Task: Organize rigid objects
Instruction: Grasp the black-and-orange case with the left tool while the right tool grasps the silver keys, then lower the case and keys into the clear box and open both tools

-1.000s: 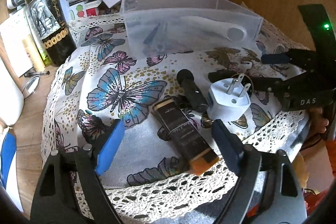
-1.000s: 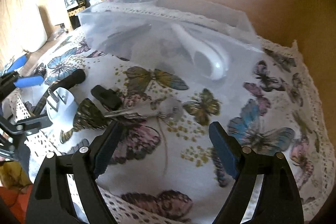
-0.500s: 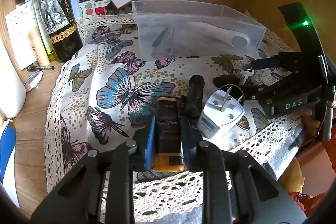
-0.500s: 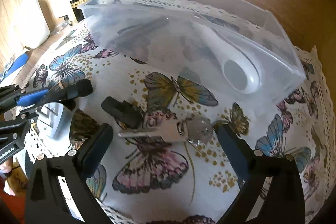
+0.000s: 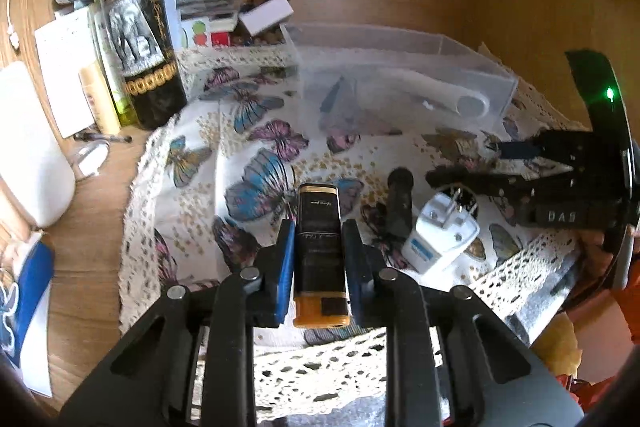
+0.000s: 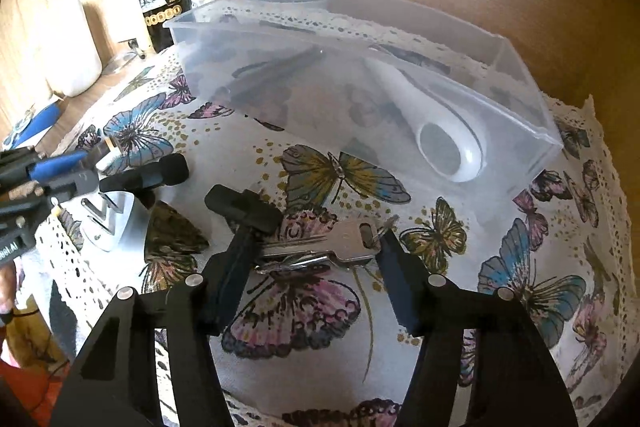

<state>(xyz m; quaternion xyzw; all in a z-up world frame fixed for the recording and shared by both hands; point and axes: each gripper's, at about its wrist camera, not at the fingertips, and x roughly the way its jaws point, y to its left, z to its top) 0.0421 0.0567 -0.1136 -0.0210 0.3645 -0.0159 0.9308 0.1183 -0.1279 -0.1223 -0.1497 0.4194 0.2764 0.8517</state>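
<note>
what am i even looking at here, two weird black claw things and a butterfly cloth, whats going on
There is no robot here: a person holds a two-finger gripper in each hand, and each picture comes from a fisheye camera on one gripper, looking along its fingers.

The left wrist view shows the left gripper shut on a black and orange lighter.

The right wrist view shows the right gripper closing around a bunch of keys on the butterfly cloth; whether it grips yet is unclear.

Also on the cloth: a white plug adapter, a small black cylinder, and a clear plastic box holding a white opener-like tool. A wine bottle stands beside the cloth.
</note>
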